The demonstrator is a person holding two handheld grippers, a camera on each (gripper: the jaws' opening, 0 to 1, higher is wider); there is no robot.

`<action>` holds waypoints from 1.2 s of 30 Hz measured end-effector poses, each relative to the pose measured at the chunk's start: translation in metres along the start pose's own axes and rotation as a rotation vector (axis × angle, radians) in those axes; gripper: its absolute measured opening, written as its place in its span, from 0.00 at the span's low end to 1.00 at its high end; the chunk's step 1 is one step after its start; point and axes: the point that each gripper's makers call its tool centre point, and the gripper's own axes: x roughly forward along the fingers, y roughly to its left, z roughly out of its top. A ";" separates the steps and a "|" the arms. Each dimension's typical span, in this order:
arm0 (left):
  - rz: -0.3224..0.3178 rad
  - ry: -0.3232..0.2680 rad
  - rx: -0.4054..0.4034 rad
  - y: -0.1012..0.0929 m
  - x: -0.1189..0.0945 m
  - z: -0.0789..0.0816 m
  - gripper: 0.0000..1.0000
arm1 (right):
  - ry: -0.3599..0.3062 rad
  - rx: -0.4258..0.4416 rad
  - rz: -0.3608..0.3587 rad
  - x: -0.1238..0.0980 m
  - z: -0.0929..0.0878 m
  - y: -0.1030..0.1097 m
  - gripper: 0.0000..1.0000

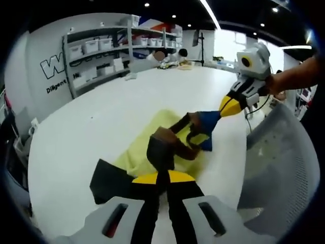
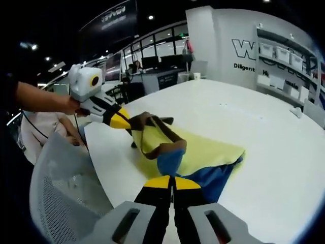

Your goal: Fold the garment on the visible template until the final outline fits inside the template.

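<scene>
A garment in brown, blue and black patches [image 1: 175, 140] hangs lifted between both grippers over a yellow template sheet [image 1: 134, 155] on the white table [image 1: 101, 117]. My left gripper [image 1: 162, 175] is shut on a brown fold of it. My right gripper [image 1: 223, 109], held by a hand at the right, pinches the blue corner. In the right gripper view, my right gripper [image 2: 173, 179] is shut on blue cloth [image 2: 170, 160], and my left gripper [image 2: 126, 123] holds the brown edge. The yellow sheet [image 2: 210, 150] lies flat behind, with more blue cloth [image 2: 216, 178] on it.
A grey mesh chair [image 1: 284, 168] stands against the table's near edge, also at the lower left of the right gripper view [image 2: 61, 195]. Shelving with white bins [image 1: 99, 53] lines the wall. Wide bare tabletop [image 2: 264, 127] lies beyond the sheet.
</scene>
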 end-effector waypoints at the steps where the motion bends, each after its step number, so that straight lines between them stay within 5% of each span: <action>1: -0.006 0.016 0.014 -0.002 0.004 -0.004 0.13 | 0.004 -0.008 -0.003 0.001 -0.001 0.000 0.00; 4: -0.013 0.036 0.067 -0.005 0.008 -0.010 0.24 | -0.003 -0.024 0.017 0.004 0.000 0.003 0.00; 14: -0.060 0.084 0.125 -0.006 0.014 -0.029 0.35 | -0.016 -0.146 0.015 0.009 -0.001 0.004 0.00; 17: -0.079 0.098 0.123 -0.005 0.020 -0.030 0.36 | -0.029 -0.149 0.031 0.012 0.002 0.007 0.11; 25: -0.181 0.117 0.099 -0.012 0.030 -0.029 0.30 | 0.012 -0.177 0.085 0.022 -0.009 0.017 0.17; 30: -0.233 0.148 0.095 -0.021 0.032 -0.037 0.22 | 0.062 -0.103 0.134 0.022 -0.026 0.020 0.16; 36: -0.282 0.187 0.159 -0.031 0.028 -0.048 0.14 | 0.103 -0.157 0.182 0.021 -0.044 0.031 0.22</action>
